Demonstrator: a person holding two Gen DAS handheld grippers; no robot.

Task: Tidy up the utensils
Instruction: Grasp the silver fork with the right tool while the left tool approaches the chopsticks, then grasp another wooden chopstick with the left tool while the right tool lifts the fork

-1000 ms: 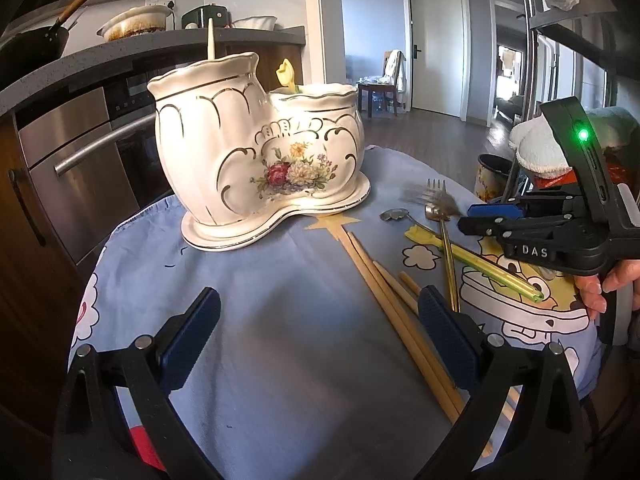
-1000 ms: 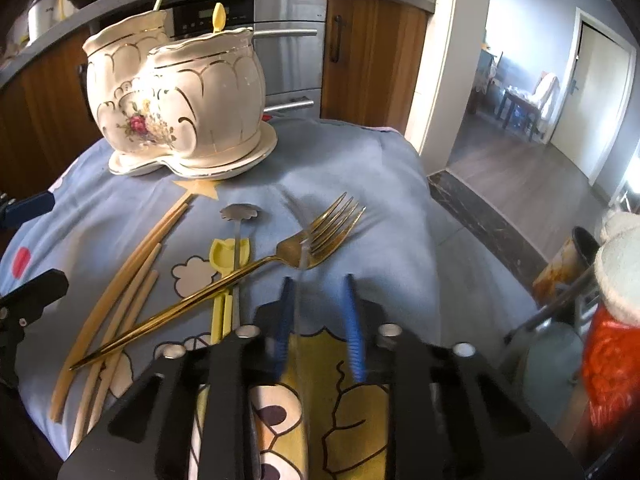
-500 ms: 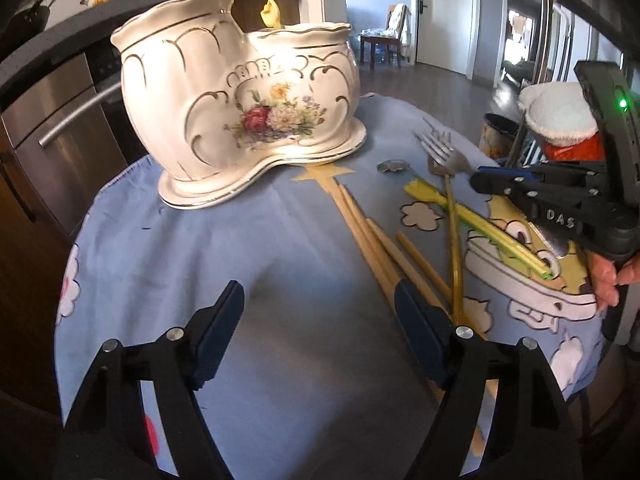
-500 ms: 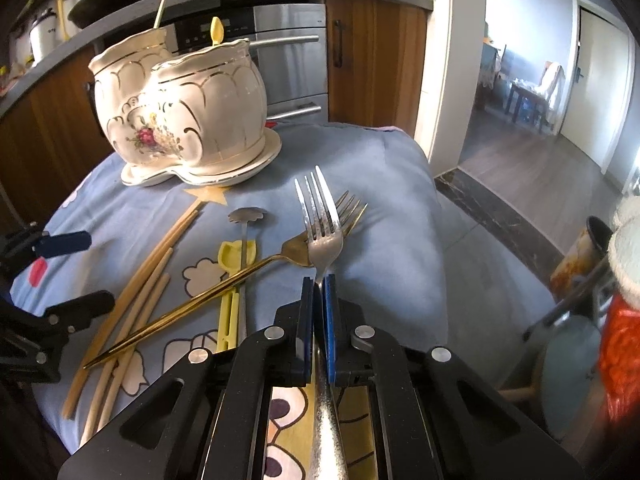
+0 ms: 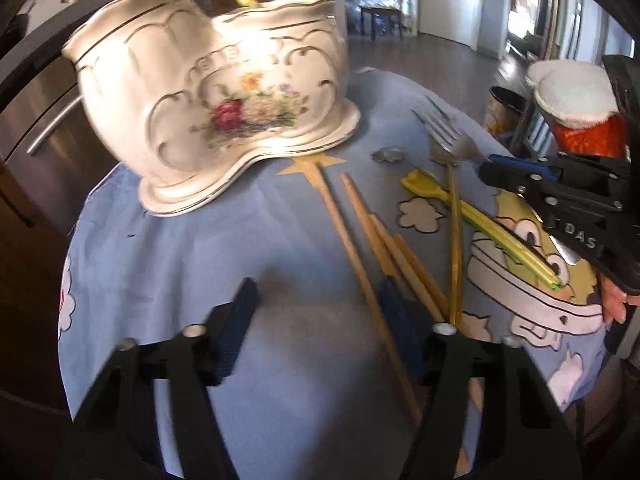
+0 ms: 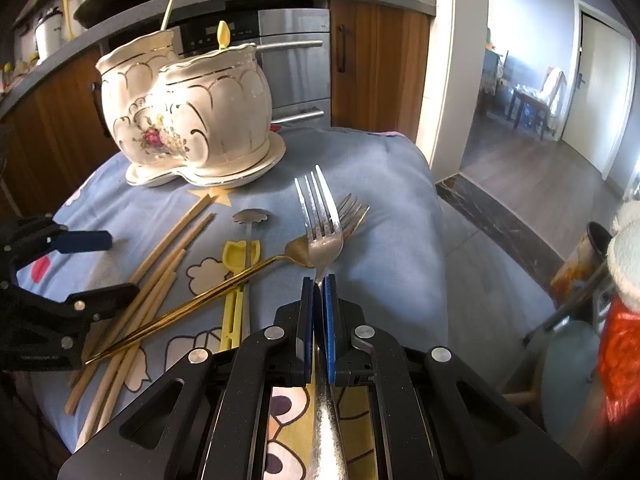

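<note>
Right wrist view: the blue-clothed counter carries the white holder at the back, already with a yellow spoon standing in one compartment. Chopsticks, a gold fork and a yellow scoop lie loose in front. The right claw is clamped tight on a silver fork, tines forward, lifted clear of the cloth. The left claw hangs over the chopsticks, jaws closing, pads not yet pressing them. Judged step: picking up. Next, the fork needs carrying to the holder and tipping handle-down into a compartment.
</note>
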